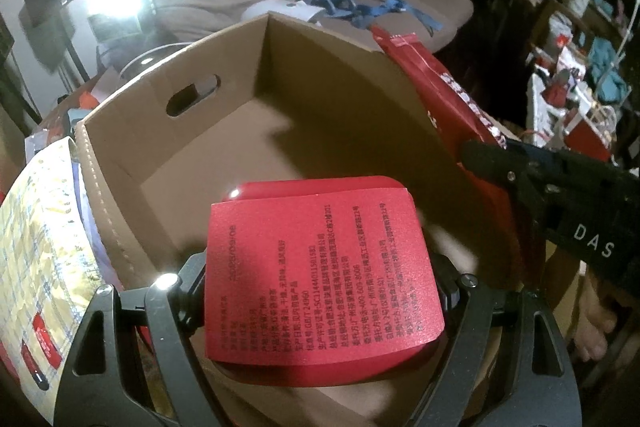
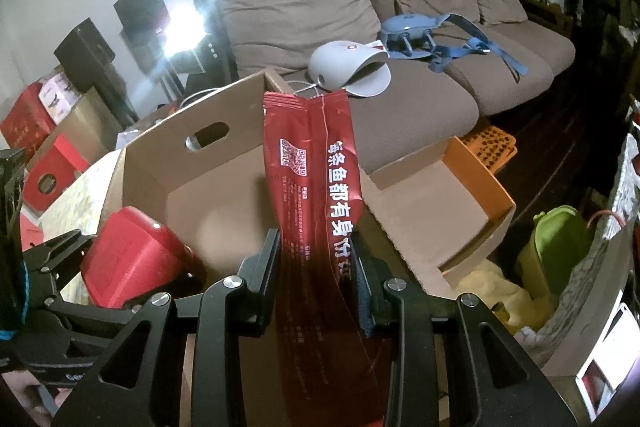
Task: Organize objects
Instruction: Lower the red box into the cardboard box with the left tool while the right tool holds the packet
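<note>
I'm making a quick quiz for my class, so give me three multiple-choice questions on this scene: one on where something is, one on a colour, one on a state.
1. Where is the grey dome-shaped device?
A. on the sofa
B. inside the cardboard box
C. in a gripper

2. What colour is the can in the left gripper?
A. green
B. red
C. white

3. What is the right gripper doing?
A. standing open and bare
B. gripping a cable
C. gripping the red foil packet

Answers: 1 A, it lies on the seat cushion. 2 B, body and label are red. 3 C, the fingers press its sides.
</note>
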A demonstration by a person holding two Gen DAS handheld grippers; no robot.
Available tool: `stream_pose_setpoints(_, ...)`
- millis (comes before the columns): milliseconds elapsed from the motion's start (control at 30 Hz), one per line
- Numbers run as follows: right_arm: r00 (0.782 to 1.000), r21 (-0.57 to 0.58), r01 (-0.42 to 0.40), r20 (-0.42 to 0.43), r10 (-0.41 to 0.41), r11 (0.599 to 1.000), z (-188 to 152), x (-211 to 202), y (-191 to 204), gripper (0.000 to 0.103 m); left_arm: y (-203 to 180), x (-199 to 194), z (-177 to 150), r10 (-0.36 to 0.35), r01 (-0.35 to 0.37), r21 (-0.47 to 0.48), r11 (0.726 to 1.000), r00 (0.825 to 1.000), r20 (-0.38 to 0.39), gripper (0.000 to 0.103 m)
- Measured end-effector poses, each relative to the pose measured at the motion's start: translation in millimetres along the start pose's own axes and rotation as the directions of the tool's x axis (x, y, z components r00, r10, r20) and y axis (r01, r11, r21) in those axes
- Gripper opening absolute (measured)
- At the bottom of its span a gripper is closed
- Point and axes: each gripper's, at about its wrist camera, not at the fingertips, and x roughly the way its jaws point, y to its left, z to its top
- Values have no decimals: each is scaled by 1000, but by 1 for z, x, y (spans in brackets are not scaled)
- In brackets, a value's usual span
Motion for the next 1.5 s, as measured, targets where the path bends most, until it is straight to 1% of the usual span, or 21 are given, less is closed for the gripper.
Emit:
stream_pose_setpoints(367, 1000, -21, -10, -14, 10, 1000, 0, 3, 4, 33, -7, 8, -5, -24, 26, 36, 999, 998, -55, 81)
stream_pose_setpoints(900, 1000, -41, -18, -24, 17, 999, 0, 5, 7, 34, -20, 6, -8, -13, 22, 119, 993, 997, -74, 81)
stream_pose_setpoints(1033, 999, -47, -18, -27, 17, 999, 0, 5, 9, 34, -23, 4, -11, -6, 21, 166, 986, 996, -93, 81)
stream_pose_setpoints(1133, 999, -51, -19, -30, 17, 999, -1, 6, 10, 34, -25, -1, -11, -9, 23, 180, 983, 997, -80, 81)
stream_pose_setpoints(1200, 999, -54, -19, -32, 17, 998, -1, 6, 10, 34, -27, -3, -12, -5, 20, 205, 979, 997, -74, 81)
stream_pose_setpoints(1367, 999, -58, -23, -36, 21, 998, -1, 8, 11, 34, -35, -5, -19, -2, 27, 276, 961, 996, -91, 81)
stream_pose_setpoints(1500, 998, -61, -42, -41, 39, 997, -1, 9, 10, 34, -42, -12, -21, -17, 43, 304, 952, 996, -87, 81)
